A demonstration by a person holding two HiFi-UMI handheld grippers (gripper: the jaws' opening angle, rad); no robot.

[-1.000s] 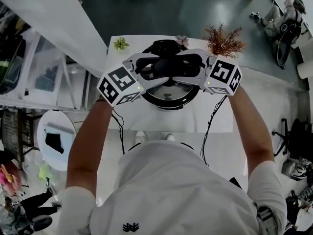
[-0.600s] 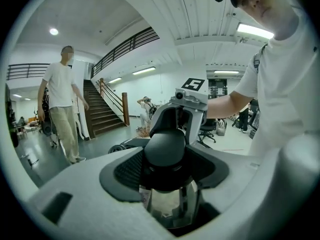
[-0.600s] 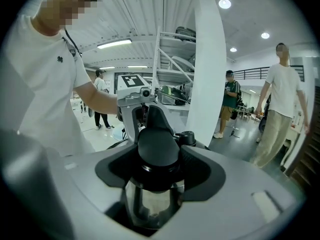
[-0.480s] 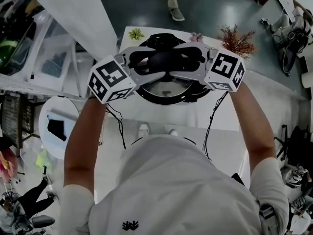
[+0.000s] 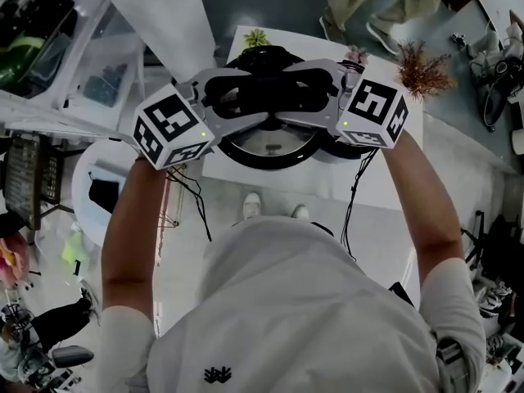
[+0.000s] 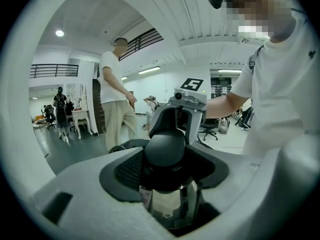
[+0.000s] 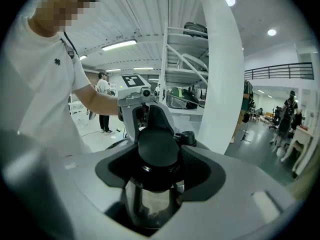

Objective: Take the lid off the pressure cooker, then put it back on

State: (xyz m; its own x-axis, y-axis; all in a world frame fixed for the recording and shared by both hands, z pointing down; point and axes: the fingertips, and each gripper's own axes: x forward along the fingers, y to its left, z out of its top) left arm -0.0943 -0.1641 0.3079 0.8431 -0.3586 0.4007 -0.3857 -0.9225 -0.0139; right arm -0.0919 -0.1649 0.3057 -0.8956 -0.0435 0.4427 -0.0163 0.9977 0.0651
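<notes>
The pressure cooker's steel lid [image 5: 266, 147] sits over the white table [image 5: 385, 178], with its black knob [image 5: 266, 97] on top. My left gripper [image 5: 246, 106] reaches in from the left and my right gripper [image 5: 303, 101] from the right. Both are shut on that knob from opposite sides. In the left gripper view the knob [image 6: 165, 149] fills the jaws of my left gripper [image 6: 165, 176], shiny steel shows below it, and the right gripper [image 6: 187, 101] faces me. The right gripper view mirrors this: knob [image 7: 157, 146], right gripper [image 7: 157, 179]. I cannot tell whether the lid rests on the pot.
A small green plant [image 5: 256, 37], a pink one [image 5: 354, 54] and a dried brown sprig [image 5: 424, 74] stand along the table's far edge. A person's legs [image 5: 385, 6] are just beyond the table. A round white stand [image 5: 98, 195] and shelving are at the left.
Both grippers, still clamped on the knob, have shifted left across the table; the green plant that was to their left is now right behind them. A walking person has come nearer.
</notes>
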